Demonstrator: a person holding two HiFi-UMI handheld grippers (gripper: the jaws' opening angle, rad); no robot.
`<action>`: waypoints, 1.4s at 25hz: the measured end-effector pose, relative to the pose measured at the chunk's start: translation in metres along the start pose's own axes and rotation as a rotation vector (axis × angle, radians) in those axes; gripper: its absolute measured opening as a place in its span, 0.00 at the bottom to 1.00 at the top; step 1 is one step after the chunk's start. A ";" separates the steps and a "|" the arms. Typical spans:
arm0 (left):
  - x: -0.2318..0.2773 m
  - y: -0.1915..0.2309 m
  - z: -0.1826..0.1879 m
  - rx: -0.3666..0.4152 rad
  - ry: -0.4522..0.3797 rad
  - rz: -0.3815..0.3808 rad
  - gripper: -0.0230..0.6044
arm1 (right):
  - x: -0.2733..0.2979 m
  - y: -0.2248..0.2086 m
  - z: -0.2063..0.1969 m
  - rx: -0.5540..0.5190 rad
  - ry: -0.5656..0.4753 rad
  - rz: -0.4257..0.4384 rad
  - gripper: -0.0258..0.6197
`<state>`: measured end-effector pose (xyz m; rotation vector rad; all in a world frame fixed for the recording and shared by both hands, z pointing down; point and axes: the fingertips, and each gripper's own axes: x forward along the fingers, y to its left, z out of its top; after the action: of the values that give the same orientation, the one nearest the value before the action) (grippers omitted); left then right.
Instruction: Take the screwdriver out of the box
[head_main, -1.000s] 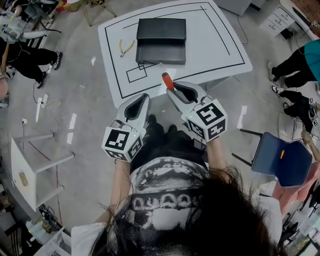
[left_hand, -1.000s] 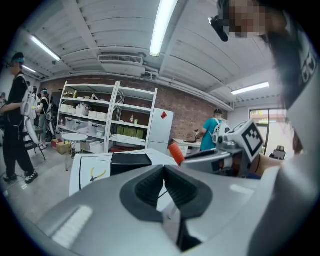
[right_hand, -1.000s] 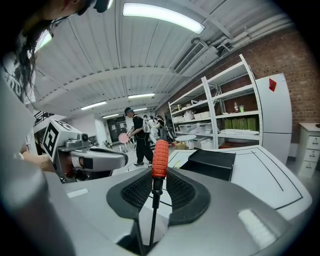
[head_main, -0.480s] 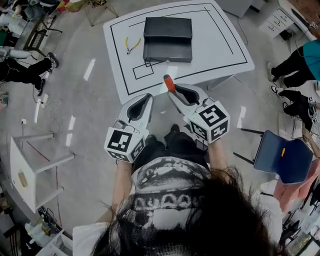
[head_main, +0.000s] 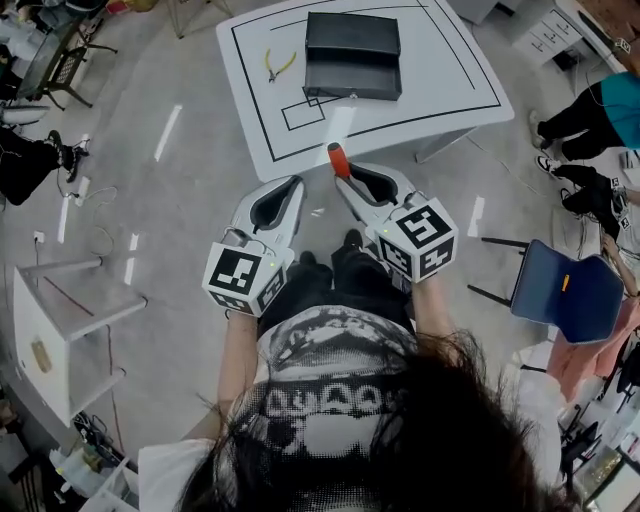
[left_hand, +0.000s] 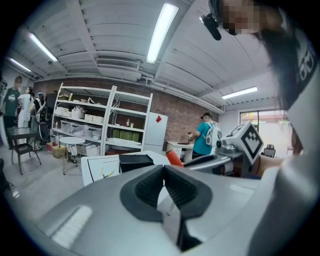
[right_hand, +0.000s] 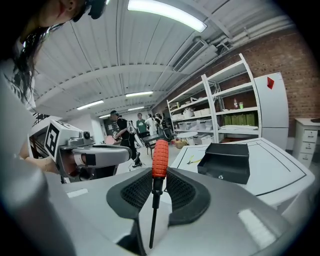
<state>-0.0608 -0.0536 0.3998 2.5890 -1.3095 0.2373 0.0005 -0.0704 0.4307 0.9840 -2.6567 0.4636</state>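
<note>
The screwdriver (head_main: 338, 160) is out of the box and in the air – orange handle up, thin shaft running down between the jaws of the right gripper (head_main: 350, 185), which pinches it just below the handle. That hold hasn't shifted over the last second. What has changed is the backdrop: the table (head_main: 440, 80) and the black box (head_main: 352, 55) on it have slid off toward twelve o'clock in the head view, and bare floor now shows between the table edge and the grippers, which were right at that edge a second ago. So the tool is being carried away from the table – I'd call the task as good as done.

At nine o'clock of the right gripper, the left gripper (head_main: 292, 188) rides alongside, jaws pressed together on nothing. Yellow-handled pliers (head_main: 278, 66) lie at nine o'clock of the box, untouched.
</note>
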 end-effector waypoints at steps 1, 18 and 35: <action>-0.006 0.002 -0.001 0.002 -0.002 -0.005 0.04 | 0.001 0.007 -0.002 0.002 0.001 -0.005 0.18; -0.073 0.004 -0.010 0.025 -0.034 -0.086 0.04 | -0.001 0.080 -0.015 0.017 -0.021 -0.071 0.18; -0.088 -0.001 -0.011 0.036 -0.046 -0.111 0.04 | -0.004 0.097 -0.017 0.000 -0.021 -0.087 0.18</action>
<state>-0.1119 0.0181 0.3887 2.7020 -1.1813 0.1839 -0.0585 0.0086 0.4252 1.1056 -2.6196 0.4369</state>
